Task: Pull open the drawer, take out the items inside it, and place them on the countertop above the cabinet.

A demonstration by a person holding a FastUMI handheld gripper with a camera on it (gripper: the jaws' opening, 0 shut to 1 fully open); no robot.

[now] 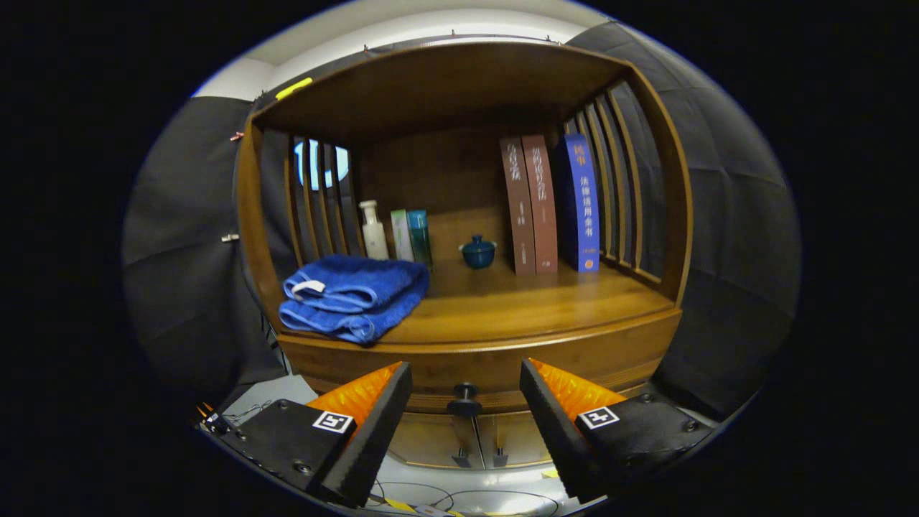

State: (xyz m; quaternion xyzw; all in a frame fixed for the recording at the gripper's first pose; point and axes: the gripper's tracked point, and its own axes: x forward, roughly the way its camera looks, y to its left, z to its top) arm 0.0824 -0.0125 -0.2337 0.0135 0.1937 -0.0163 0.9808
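A wooden cabinet stands ahead with its countertop [517,309] at mid height. Under the countertop's front edge runs the drawer front [459,377], closed, with a small dark knob [464,393] at its middle. My gripper [465,402] is open, its two fingers spread wide to either side of the knob, which sits between the fingertips without touching them. Nothing is held. The inside of the drawer is hidden.
On the countertop lie a folded blue towel [354,296] at the front left, a white bottle [372,231], two slim boxes [411,235], a small blue lidded cup [478,252] and three upright books [550,205] at the back. Slatted side walls enclose it. Two lower doors [470,439] sit under the drawer.
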